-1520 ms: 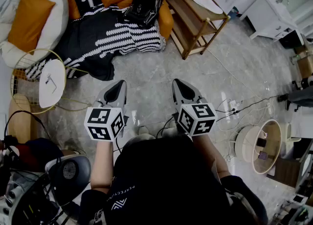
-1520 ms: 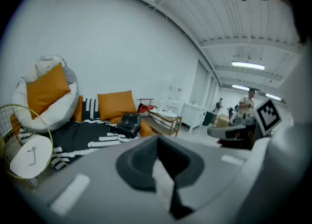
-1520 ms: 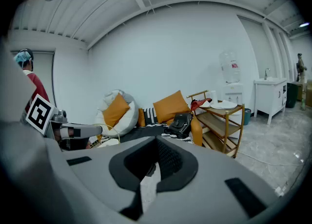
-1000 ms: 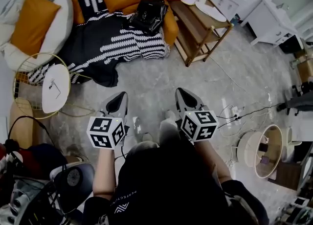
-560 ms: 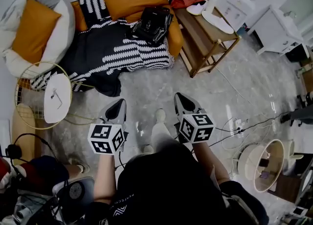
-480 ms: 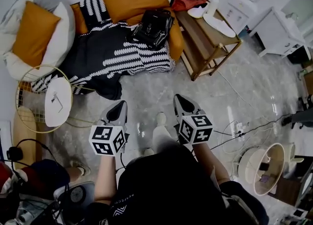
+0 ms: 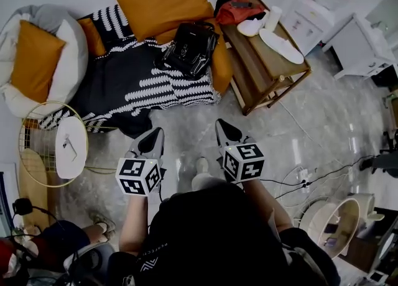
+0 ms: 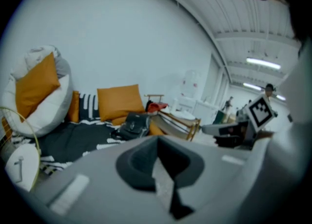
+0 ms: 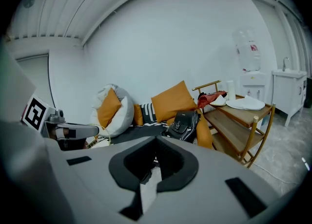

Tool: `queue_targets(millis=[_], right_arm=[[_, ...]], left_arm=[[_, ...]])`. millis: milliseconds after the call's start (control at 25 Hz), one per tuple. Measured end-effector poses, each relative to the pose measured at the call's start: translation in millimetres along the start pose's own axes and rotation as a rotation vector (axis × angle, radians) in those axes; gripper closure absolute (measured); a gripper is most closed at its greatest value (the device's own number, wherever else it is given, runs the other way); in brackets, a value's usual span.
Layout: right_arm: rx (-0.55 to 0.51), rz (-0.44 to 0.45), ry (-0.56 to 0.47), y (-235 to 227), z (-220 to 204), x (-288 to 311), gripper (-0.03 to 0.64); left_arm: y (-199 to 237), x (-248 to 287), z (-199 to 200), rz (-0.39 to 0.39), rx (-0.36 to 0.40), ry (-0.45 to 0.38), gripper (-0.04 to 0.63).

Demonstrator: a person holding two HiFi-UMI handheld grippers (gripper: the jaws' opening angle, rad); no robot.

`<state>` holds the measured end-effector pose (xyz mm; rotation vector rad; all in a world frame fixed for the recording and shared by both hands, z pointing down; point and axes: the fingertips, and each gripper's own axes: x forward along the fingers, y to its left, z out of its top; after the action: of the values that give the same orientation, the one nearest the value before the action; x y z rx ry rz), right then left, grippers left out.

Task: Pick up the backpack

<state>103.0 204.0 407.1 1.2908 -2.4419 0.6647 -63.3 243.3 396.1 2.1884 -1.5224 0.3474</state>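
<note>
The black backpack [image 7: 186,48] leans against an orange cushion on a low sofa covered by a black-and-white blanket [image 7: 134,76]. It also shows small in the left gripper view as the backpack [image 8: 132,125], and in the right gripper view as the backpack [image 9: 184,123]. My left gripper [image 7: 152,134] and right gripper [image 7: 222,128] are held side by side over the marble floor. Both point toward the sofa, well short of the backpack. Both are shut with nothing between the jaws, as seen on the left gripper [image 8: 157,140] and the right gripper [image 9: 156,142].
A wooden shelf [image 7: 267,61] with a red bag and white shoes stands right of the sofa. A white beanbag [image 7: 43,61] with an orange cushion lies at left. A round white side table [image 7: 68,145] stands near left. Cables [image 7: 311,176] trail on the floor at right.
The person has walked toward the sofa, so the backpack and shelf sit closer and lower in the head view. Both grippers advanced together and stayed shut.
</note>
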Motion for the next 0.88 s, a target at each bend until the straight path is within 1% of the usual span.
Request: queue_targets(millis=[160,400,600,760,880], right_arm=[[-0.016,0.018,0.008,-19,14,20,0.620],[-0.014,0.031,0.021,-37,26,45,0.620],[-0.002,0.037,0.040,-48,30,58,0.620],[0.017,0.025,0.050,-59,32,64,0.618],[0.029,0.025,0.057,-60,29,67,0.617]], left_arm=[[-1,30,13,-0.011,-0.023,0.001,0.588],[2,64,23,0.001,0.017,0.029,0.588],[7,86,28,-0.005,-0.010,0.047,0.588],[6,102,32,-0.015,0.026,0.072,0.588],[8,110,33,-0.026,0.027,0.083,0.588]])
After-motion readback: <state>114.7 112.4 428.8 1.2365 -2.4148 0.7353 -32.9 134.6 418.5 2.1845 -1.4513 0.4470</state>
